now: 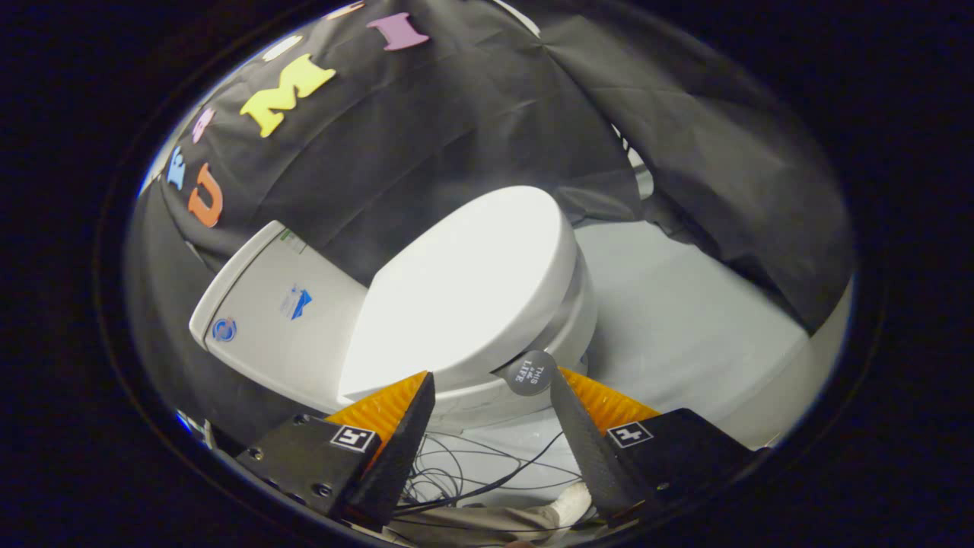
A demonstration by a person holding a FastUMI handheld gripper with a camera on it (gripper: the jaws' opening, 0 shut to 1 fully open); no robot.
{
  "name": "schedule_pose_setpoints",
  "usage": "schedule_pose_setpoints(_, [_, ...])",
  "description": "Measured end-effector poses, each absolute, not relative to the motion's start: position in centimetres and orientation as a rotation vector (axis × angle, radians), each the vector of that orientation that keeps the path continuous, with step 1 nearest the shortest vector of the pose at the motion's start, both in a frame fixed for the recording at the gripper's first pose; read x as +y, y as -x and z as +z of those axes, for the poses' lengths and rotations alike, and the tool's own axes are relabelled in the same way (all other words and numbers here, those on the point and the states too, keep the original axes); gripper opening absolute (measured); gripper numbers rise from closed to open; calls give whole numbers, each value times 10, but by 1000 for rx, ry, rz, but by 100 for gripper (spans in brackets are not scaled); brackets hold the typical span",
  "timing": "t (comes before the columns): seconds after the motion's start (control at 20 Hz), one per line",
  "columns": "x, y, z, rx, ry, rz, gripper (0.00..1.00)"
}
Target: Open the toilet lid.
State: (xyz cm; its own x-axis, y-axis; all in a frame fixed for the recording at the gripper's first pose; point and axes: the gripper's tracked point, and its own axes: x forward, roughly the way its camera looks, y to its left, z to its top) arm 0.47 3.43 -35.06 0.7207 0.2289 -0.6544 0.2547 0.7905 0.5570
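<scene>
One toilet lid (475, 285) lies closed on the toilet, just ahead of the gripper (493, 384). Gripper fingers stand wide apart, holding nothing. Round tab (531, 372) on the lid's edge sits beside one fingertip. Tank (281, 320) adjoins the lid; cables (472, 472) lie below.

The toilet lid (472, 281) is lying closed on the bowl (533, 380), just ahead of the parted fingers of the gripper (491, 380). The tank (274, 320) is sitting left of the lid. A round tab (531, 373) is sticking out at the lid's near edge, just beside the right finger, and cables (464, 472) are lying on the floor (685, 320) below.
</scene>
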Motion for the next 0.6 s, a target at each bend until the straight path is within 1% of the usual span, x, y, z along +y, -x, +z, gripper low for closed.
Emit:
schedule_pose_setpoints(0.15, [27, -8, -369, 809, -752, -59, 92])
schedule_pose_setpoints(0.2, [26, -9, -374, 821, -784, -65, 88])
schedule_pose_setpoints(0.35, [23, -15, -389, 847, -870, -87, 81])
schedule_pose_setpoints(0.6, [28, -21, -414, 923, -1003, -128, 65])
